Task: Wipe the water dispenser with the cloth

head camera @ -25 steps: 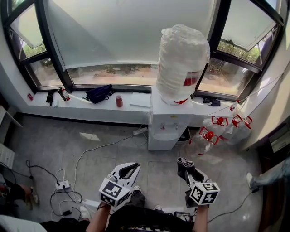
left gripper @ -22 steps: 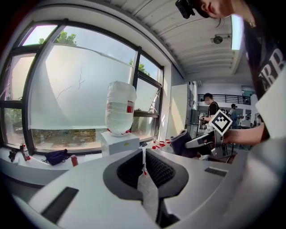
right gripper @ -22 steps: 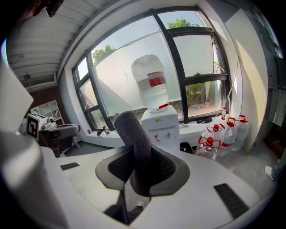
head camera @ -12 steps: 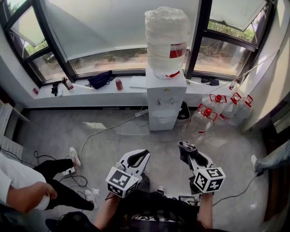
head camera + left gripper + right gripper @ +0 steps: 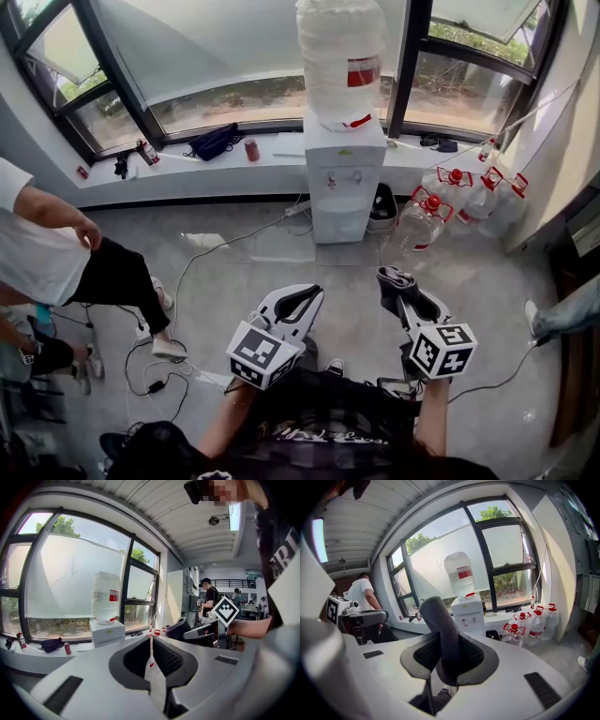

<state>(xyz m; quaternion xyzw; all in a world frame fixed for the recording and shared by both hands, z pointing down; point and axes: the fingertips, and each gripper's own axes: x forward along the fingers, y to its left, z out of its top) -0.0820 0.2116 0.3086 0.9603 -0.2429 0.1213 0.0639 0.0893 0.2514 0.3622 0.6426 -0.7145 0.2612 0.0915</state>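
Grey cloth [image 5: 395, 278] is pinched in the right gripper [image 5: 401, 292], low in the frame.
Left gripper [image 5: 305, 298] is held beside it, jaws pressed together on nothing. White water dispenser [image 5: 346, 178] is seen at upper centre, against the window ledge [image 5: 234, 171], well apart from both grippers; its wrapped bottle [image 5: 339, 52] is seated on top.

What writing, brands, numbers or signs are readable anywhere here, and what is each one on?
No whole word can be read.
Water bottle, red label: too small to read.
Water dispenser, small yellow sticker: too small.
Shirt, large white letters: cut off at the picture's edge.
Marker cubes on the left gripper and right gripper: black-and-white square patterns, no letters.
Cloth: no print.
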